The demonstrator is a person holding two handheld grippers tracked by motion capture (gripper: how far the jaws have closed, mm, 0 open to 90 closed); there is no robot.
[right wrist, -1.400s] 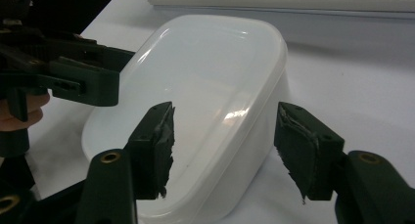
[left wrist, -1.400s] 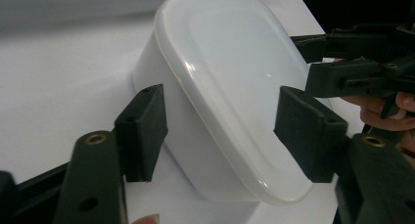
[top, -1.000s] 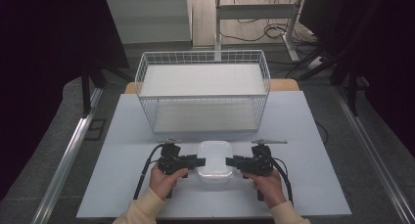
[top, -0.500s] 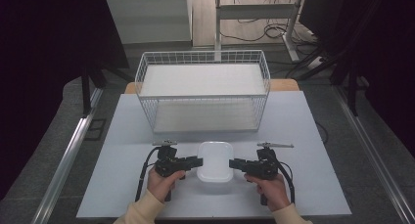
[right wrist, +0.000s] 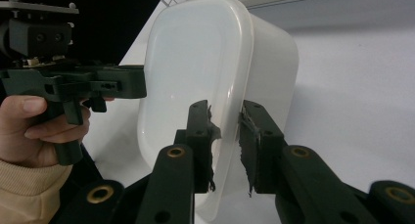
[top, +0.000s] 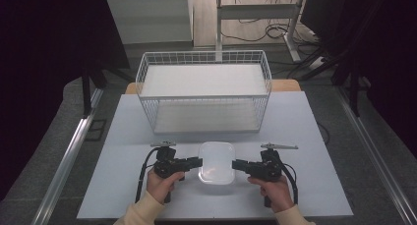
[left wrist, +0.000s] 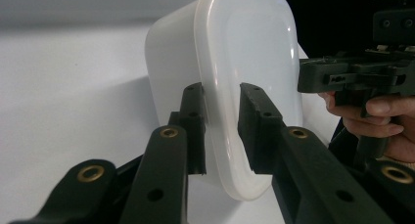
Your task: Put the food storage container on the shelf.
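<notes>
A white plastic container [top: 216, 161] with its lid on rests on the white table, near the front edge and between my two grippers. My left gripper [top: 197, 162] reaches in from its left. Its jaws have just been closing around the container's rim [left wrist: 222, 136]; one pad [left wrist: 195, 121] lies against the wall and the other stands just off the lid. From the other side comes my right gripper [top: 236, 164]. Its jaws have also just been closing, and its worn pads [right wrist: 205, 136] now press on the rim [right wrist: 227, 131]. Both grippers lie level and point at each other.
A white wire basket [top: 204, 90] with a white liner stands behind the container, across the middle of the table [top: 123, 151]. Metal rails run along both sides of the table. Cables and desk legs lie on the floor beyond.
Both grippers have drawn in towards the container's two sides and narrowed their jaws on its rim. The container itself has stayed where it was on the table.
</notes>
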